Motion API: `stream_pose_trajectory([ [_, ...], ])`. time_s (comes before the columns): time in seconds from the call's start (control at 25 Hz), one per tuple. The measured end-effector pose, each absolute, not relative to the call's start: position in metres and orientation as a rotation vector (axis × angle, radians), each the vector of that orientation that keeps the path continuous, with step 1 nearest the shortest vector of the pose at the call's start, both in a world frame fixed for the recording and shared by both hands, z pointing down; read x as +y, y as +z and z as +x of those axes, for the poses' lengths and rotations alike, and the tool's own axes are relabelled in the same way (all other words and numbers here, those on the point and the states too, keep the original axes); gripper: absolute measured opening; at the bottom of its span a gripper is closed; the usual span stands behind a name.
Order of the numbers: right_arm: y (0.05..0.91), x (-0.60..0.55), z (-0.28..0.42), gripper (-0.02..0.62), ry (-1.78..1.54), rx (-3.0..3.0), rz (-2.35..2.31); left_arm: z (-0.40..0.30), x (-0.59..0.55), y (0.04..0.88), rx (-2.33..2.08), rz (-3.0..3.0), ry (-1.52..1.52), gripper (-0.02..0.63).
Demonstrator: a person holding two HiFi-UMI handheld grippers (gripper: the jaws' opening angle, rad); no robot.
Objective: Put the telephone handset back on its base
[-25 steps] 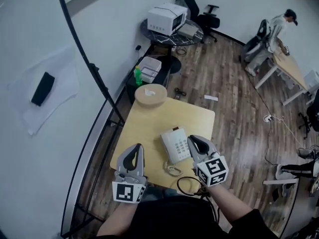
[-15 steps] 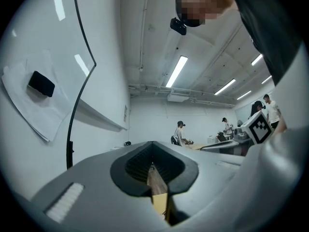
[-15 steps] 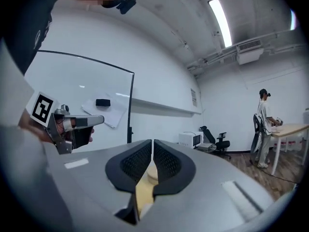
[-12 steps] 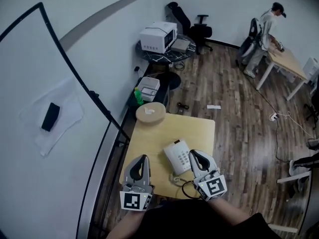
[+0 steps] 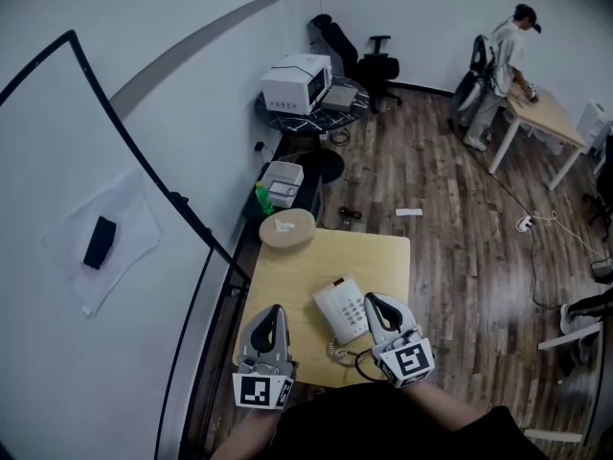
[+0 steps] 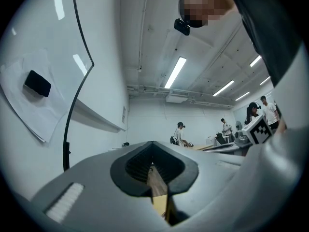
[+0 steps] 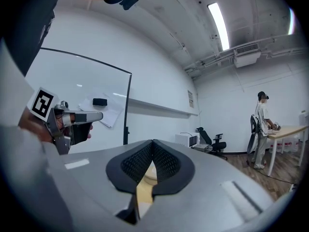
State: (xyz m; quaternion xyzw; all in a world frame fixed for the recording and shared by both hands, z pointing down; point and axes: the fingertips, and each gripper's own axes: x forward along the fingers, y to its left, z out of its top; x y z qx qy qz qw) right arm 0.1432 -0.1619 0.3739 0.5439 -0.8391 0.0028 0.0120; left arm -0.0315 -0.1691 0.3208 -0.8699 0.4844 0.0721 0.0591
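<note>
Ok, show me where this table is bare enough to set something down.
Bare: the far half of the pale wooden table, right of the round wooden disc and beyond the white telephone; also the strip between the telephone and the left hand-held gripper. Crowded: the near edge, where the pale coiled cord, black cable and right hand-held gripper meet.

A round wooden disc (image 5: 287, 228) is seen on the surface's (image 5: 378, 262) far corner, well beyond the left hand-held gripper (image 5: 273, 310). Farther off, a white boxy appliance (image 5: 297, 81), a black office chair (image 5: 381, 62) and a standing person (image 5: 500, 48) are seen.
</note>
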Motion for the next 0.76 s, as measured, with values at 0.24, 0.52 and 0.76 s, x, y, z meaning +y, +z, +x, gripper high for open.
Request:
stream_pose_trajectory([
  [0.24, 0.377, -0.166, 0.152, 0.008, 0.048, -2.590, 1.707, -0.028, -0.169, 0.322, 1.469, -2.637, 0.224, 0.000],
  [0.52, 0.385, -0.167, 0.150, 0.008, 0.048, -2.577, 1.657, -0.029, -0.167, 0.321, 1.481, -2.640, 0.220, 0.000],
  [0.76, 0.393, -0.156, 0.158, 0.008, 0.093, -2.573, 1.666, -0.025, -0.159, 0.323, 1.486, -2.645, 0.225, 0.000],
])
